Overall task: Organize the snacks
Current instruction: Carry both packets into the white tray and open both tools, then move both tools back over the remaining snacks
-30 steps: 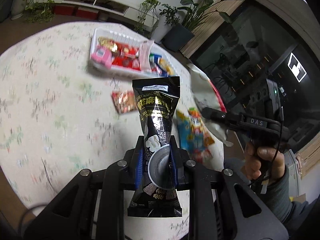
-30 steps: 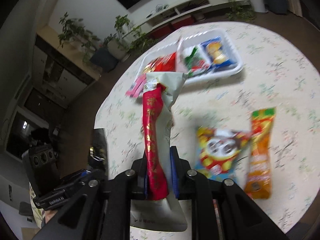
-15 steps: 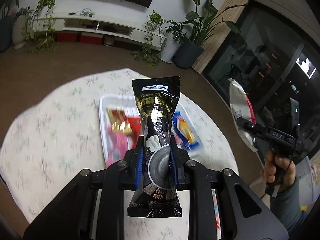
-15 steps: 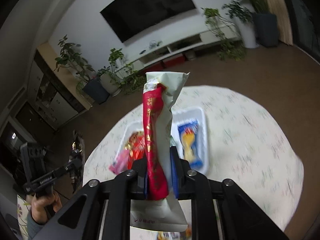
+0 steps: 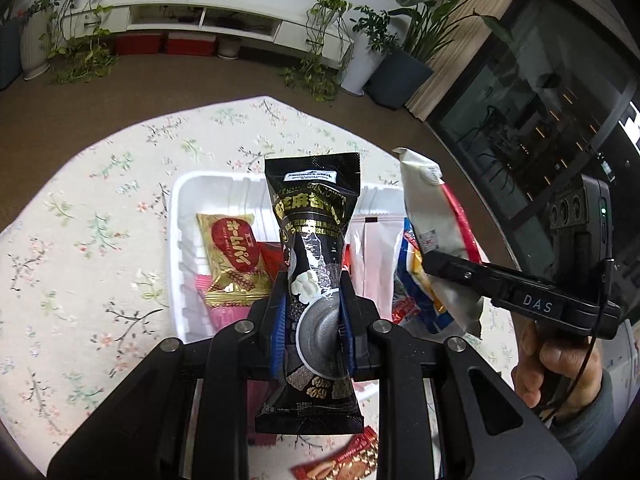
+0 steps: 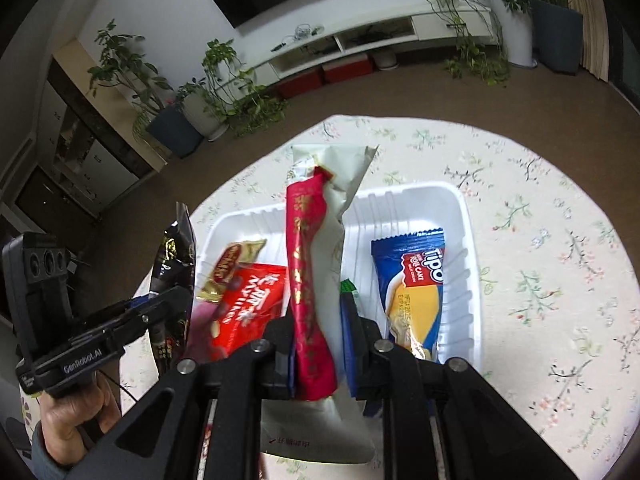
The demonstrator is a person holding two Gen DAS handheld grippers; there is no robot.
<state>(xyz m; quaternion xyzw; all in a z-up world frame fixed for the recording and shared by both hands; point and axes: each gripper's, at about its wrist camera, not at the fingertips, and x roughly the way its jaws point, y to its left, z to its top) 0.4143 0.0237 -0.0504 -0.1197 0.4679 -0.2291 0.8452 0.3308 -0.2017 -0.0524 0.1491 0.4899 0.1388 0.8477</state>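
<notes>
Left wrist view: the left gripper (image 5: 312, 320), jaws pinching the black pack (image 5: 312, 240), has swung over the tray (image 5: 178, 248), now directly beneath.

Right wrist view: the right gripper (image 6: 320, 332) pinches the red-white pack (image 6: 320, 248), likewise arrived above the tray (image 6: 460, 216). Both look ready to drop.

The tall black foil snack pouch (image 5: 313, 264) hides the white plastic tray's (image 5: 179, 216) middle. A red wrapper (image 5: 340, 467) is blurred and cut off at the bottom edge.
</notes>
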